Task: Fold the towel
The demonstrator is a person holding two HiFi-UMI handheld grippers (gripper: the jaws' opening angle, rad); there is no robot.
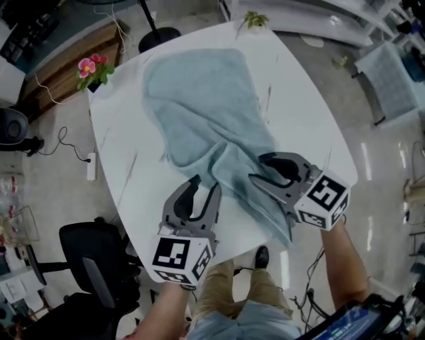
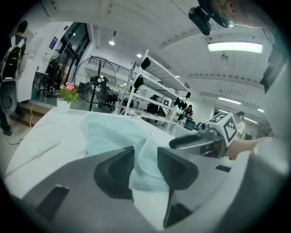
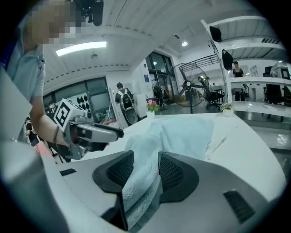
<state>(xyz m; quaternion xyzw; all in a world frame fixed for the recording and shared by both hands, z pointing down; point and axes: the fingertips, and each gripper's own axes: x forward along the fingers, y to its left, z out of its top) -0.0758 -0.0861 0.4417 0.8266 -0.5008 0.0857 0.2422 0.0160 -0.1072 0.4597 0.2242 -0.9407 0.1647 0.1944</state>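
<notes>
**Towel bunched, no fold made yet**

One towel lies crumpled on the one table. Its far part is spread and its near end is gathered by the near edge, at the two grippers. The left gripper is held with jaws apart, a towel corner standing loose between them. The right gripper is judged open too, around a thick fold, though the pads may be brushed by the pile. Next, both near corners must be clamped, drawn taut and carried evenly to the far edge. Two plants are counted at the rim: a flowering plant and a green plant.
</notes>
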